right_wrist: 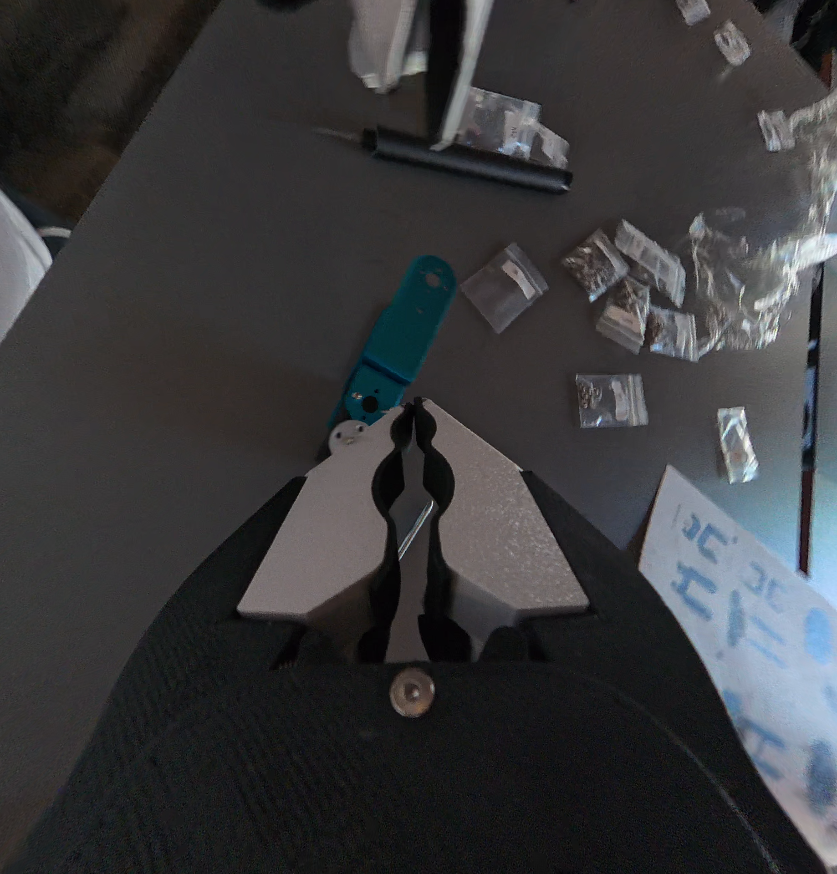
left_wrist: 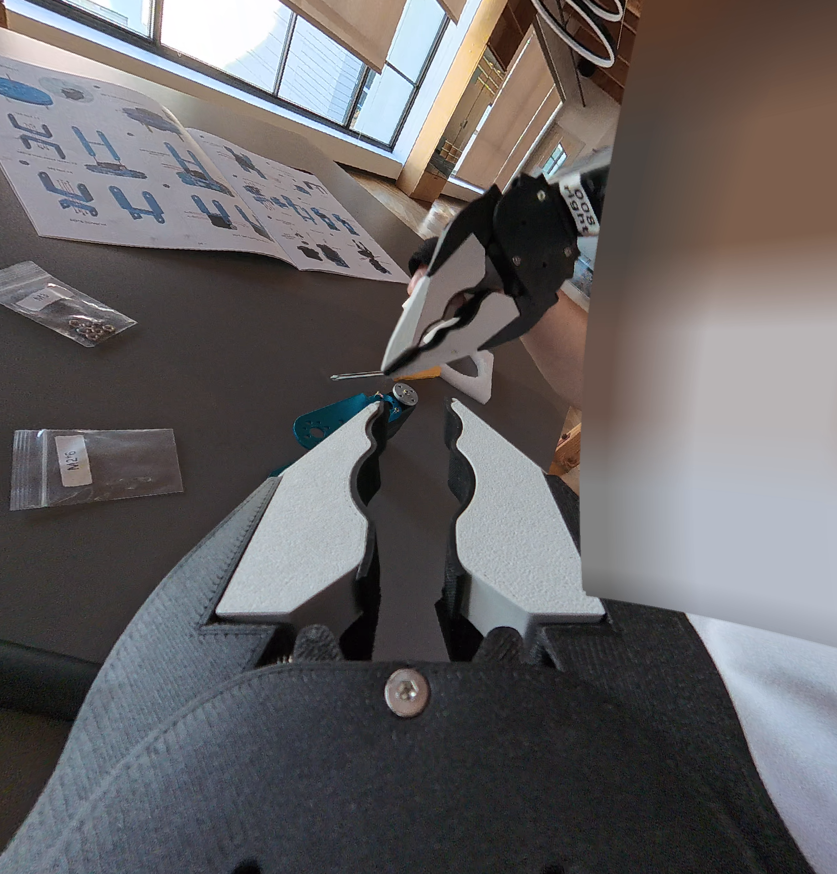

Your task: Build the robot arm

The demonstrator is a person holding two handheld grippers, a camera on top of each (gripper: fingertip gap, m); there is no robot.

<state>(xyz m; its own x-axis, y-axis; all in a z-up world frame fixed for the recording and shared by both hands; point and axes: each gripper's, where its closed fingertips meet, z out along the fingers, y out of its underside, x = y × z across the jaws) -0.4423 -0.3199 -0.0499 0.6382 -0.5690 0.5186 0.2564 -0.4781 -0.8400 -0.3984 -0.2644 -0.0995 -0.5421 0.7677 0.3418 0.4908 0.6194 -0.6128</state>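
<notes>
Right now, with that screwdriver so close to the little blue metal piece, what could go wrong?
1. The right gripper pinches only the screwdriver near its handle; the thin shaft might twist or slip.
2. The left gripper is open beside the blue bracket, so a push may slide it.
3. The small bags nearby could get swept aside.

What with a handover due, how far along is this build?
Done: a silver disc sits at the end of the teal bracket, and the manual lies open. In hand: the right gripper is shut on a screwdriver, tip near the disc; the left gripper is open by the bracket. Left: probably fastening; I cannot tell whether the disc is screwed down.
</notes>
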